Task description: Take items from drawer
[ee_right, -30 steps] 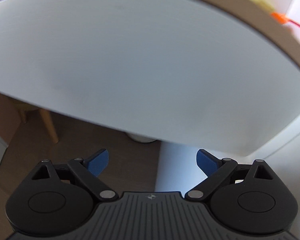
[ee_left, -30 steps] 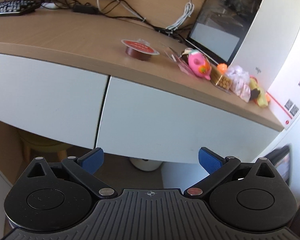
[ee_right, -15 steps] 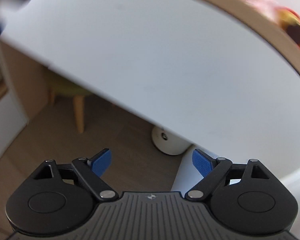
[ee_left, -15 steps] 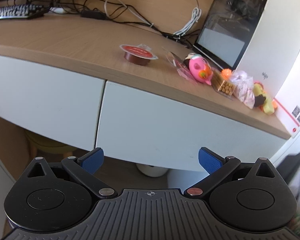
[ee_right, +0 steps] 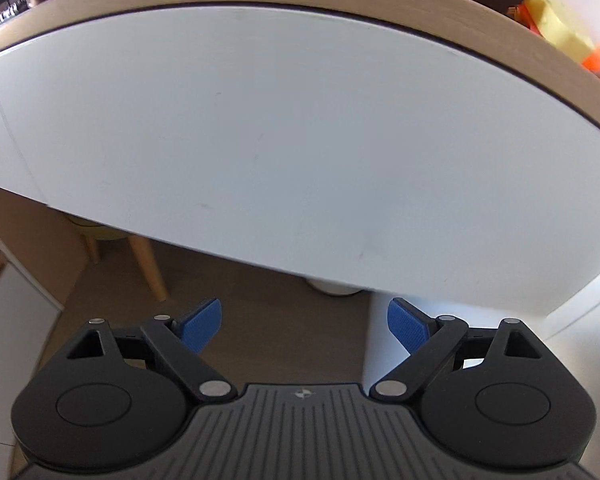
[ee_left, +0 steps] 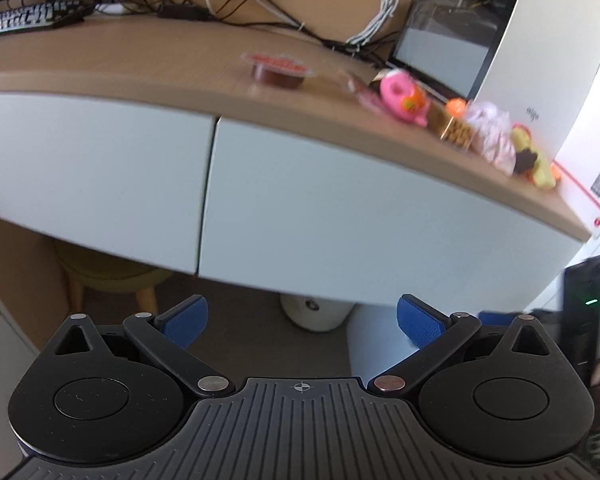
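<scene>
A: Where is the drawer to be found, and how is it expected to handle?

B: Two white drawer fronts are seen under the wooden desktop [ee_left: 148,80]. The right drawer front [ee_left: 340,216] fills the middle of the left wrist view, from about 9 to 3 o'clock, and the same panel [ee_right: 300,140] takes up nearly all of the right wrist view. It is shut. A stiff, smooth, flat panel is judged likely, probably slippery to the pads, with some weight behind it when pulled.

A: Where should hold be taken?

B: No handle or knob is visible. The lower edge of the front, toward 6 o'clock just above the fingers, is judged the only lip that can be hooked from beneath.

A: How are the grippers set?

B: The left gripper [ee_left: 300,320] is spread wide, with nothing between its blue pads. The right gripper [ee_right: 304,320] is likewise spread and empty; its jaws have just been opening a little.

A: What cannot be made out?

B: The drawer's contents are wholly hidden. Whether a finger groove runs under the edge cannot be told. The snack cup [ee_left: 278,70], pink toy [ee_left: 402,94] and wrapped items [ee_left: 492,136] on the desktop at 1 o'clock are blurred, and in the right wrist view they are cut off at the top edge.
</scene>
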Motion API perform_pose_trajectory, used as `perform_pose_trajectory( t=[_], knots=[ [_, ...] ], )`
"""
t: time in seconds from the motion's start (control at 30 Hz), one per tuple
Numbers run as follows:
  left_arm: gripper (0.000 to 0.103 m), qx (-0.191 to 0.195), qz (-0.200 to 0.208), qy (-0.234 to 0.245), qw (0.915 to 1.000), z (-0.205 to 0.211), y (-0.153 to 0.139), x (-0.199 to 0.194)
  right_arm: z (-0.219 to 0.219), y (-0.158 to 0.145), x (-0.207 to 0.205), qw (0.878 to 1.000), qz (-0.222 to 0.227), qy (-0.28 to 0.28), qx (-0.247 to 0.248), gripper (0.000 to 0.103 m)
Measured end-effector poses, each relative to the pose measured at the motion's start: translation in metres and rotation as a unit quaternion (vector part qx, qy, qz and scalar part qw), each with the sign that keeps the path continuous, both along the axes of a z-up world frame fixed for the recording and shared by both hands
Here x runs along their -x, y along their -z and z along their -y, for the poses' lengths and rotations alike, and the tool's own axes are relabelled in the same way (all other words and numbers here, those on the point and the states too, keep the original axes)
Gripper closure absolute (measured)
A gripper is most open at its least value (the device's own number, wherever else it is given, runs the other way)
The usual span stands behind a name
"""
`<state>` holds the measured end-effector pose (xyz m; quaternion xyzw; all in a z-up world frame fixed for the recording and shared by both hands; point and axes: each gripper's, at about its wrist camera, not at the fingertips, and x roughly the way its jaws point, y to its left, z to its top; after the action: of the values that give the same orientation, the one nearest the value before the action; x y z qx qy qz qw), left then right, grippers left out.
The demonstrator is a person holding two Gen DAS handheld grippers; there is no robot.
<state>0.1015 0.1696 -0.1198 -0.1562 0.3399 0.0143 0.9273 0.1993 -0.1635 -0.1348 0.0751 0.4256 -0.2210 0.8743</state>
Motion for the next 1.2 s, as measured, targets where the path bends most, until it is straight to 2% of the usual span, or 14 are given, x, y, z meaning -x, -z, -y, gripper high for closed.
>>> perform_pose_trajectory(
  t=[0.13, 0.33, 0.4, 0.43, 0.47, 0.6, 0.77, 0.9, 1.0, 1.2],
  knots=[
    [0.000, -0.002, -0.007, 0.010, 0.9999, 0.004, 0.004, 0.007, -0.003, -0.007, 0.025, 0.999, 0.016, 0.046, -0.009, 0.012],
    [0.000, -0.042, -0.022, 0.037, 0.9982, 0.037, -0.009, 0.023, -0.031, -0.038, 0.084, 0.992, 0.071, 0.102, 0.020, 0.012],
    [0.000, -0.054, -0.021, 0.042, 0.9974, 0.049, -0.012, 0.032, -0.041, -0.050, 0.107, 0.990, 0.084, 0.113, 0.028, 0.011],
    [0.000, -0.059, -0.020, 0.043, 0.9971, 0.055, -0.013, 0.038, -0.065, -0.046, 0.139, 0.988, 0.090, 0.119, 0.032, 0.010],
    [0.000, -0.061, -0.019, 0.043, 0.9970, 0.060, -0.014, 0.043, -0.071, -0.050, 0.157, 0.987, 0.094, 0.125, 0.035, 0.010],
    [0.000, -0.055, -0.010, 0.043, 0.9975, 0.079, -0.018, 0.066, -0.101, -0.070, 0.169, 0.985, 0.106, 0.132, 0.044, 0.009],
    [0.000, -0.078, 0.021, 0.053, 0.9953, 0.107, -0.033, 0.094, -0.111, -0.083, 0.207, 0.984, 0.103, 0.121, 0.075, 0.008],
    [0.000, -0.084, 0.025, 0.051, 0.9948, 0.123, -0.039, 0.111, -0.108, -0.091, 0.227, 0.984, 0.108, 0.123, 0.071, 0.008],
    [0.000, -0.080, 0.029, 0.047, 0.9952, 0.128, -0.043, 0.119, -0.107, -0.095, 0.231, 0.982, 0.114, 0.133, 0.067, 0.008],
    [0.000, -0.105, 0.030, 0.045, 0.9930, 0.131, -0.048, 0.126, -0.110, -0.096, 0.233, 0.983, 0.123, 0.115, 0.070, 0.008]
  ],
)
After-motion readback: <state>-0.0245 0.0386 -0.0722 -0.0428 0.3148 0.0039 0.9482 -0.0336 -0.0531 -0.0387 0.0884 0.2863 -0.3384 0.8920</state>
